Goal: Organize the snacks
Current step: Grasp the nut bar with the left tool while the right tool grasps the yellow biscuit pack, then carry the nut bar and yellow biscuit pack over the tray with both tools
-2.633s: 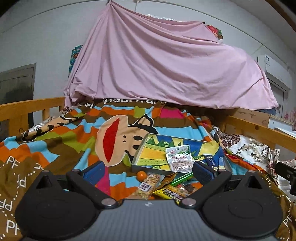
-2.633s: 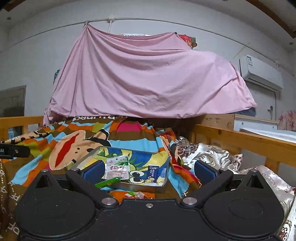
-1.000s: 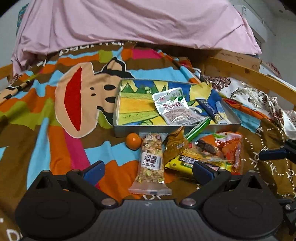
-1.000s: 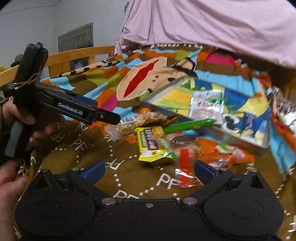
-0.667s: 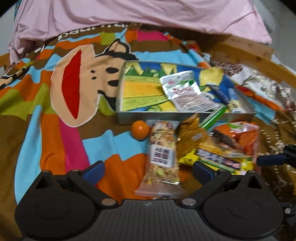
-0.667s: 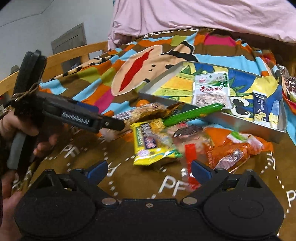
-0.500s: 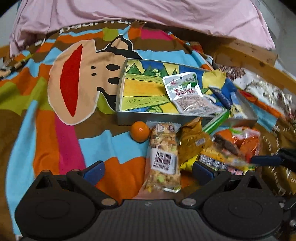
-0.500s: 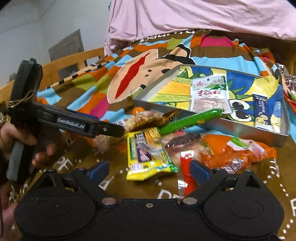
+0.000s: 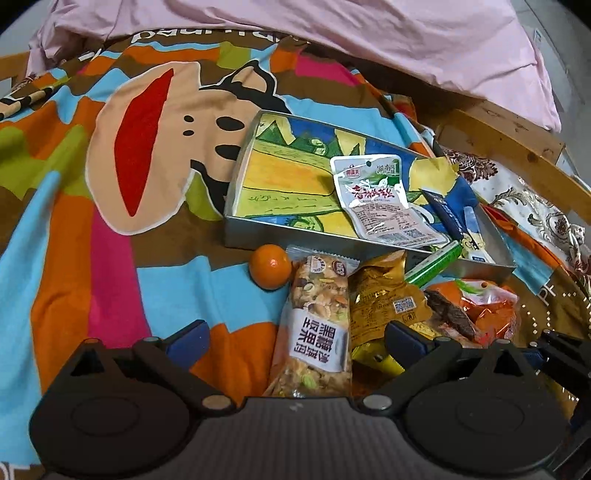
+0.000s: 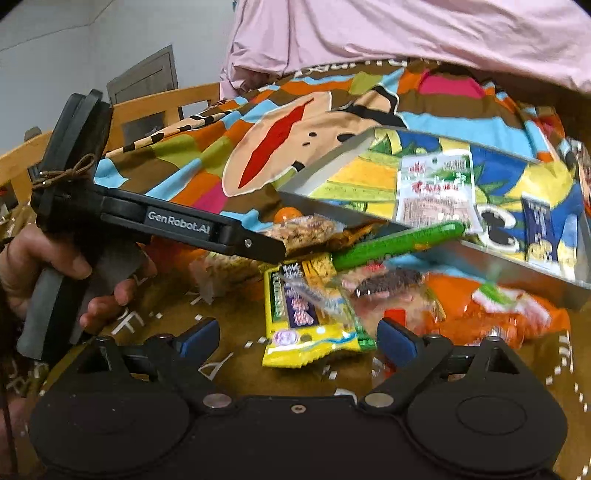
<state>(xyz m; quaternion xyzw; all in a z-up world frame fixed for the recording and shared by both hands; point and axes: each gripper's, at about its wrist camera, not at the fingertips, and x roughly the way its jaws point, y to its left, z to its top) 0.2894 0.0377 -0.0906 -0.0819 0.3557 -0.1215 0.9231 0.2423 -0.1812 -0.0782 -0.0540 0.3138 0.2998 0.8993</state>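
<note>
Your left tool (image 9: 295,341) is spread open over the nut bar (image 9: 318,332). Your right tool (image 10: 295,338) is open too, straddling the yellow snack packet (image 10: 306,321). Behind them: mandarin (image 9: 269,266), green stick (image 10: 399,240) propped on the tin tray (image 9: 332,242), white pouch (image 9: 376,199) inside it.

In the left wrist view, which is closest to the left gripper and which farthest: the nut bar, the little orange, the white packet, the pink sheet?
From the left gripper:
1. Nut bar, between the open fingers.
2. Orange, just beyond the bar, slightly left.
3. White packet, farther on, inside the tray.
4. Pink sheet, at the very back.
</note>
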